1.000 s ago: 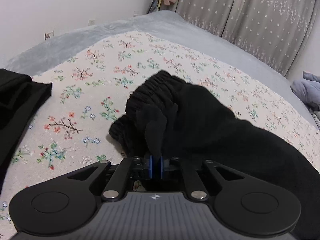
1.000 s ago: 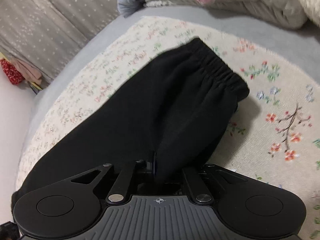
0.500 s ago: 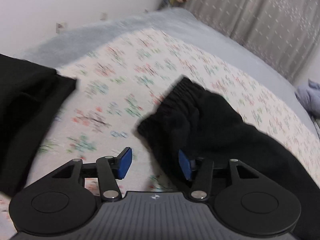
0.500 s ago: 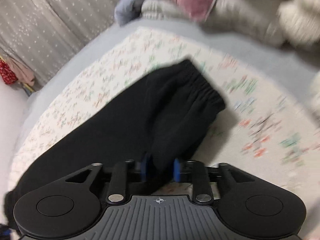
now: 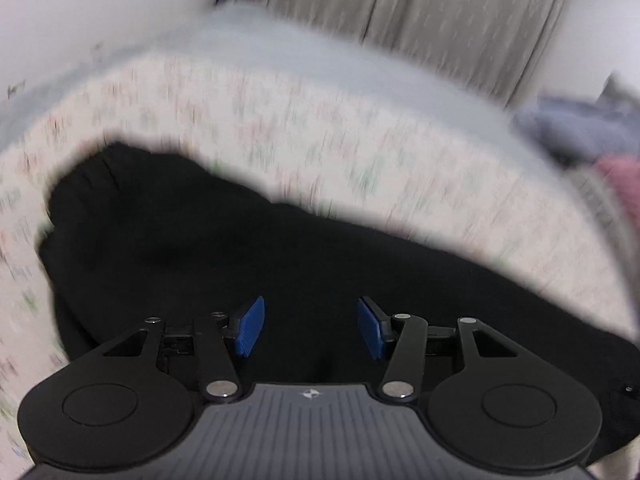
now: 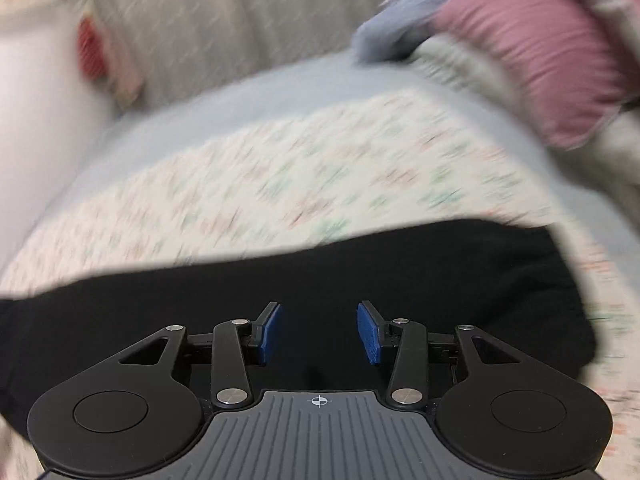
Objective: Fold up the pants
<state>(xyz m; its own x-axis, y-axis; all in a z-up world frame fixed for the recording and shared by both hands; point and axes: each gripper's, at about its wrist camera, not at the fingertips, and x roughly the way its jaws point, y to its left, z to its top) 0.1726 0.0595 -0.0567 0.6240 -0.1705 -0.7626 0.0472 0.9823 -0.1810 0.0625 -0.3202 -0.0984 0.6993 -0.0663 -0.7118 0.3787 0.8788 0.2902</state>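
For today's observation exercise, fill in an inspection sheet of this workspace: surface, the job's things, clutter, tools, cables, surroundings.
Surface: bed with floral cover over a grey-blue sheet; picture blurred.
Job's things: black pants lying flat across the cover, elastic waistband end at the left in the left wrist view.
Clutter: pink bedding and grey-blue cloth piled at the bed's edge.
Tools: left tool open over the pants, gripping nothing; right tool open, its jaws have just been opening, no fabric pinched.
Cables: nothing seen.
Surroundings: patterned curtain, white wall.
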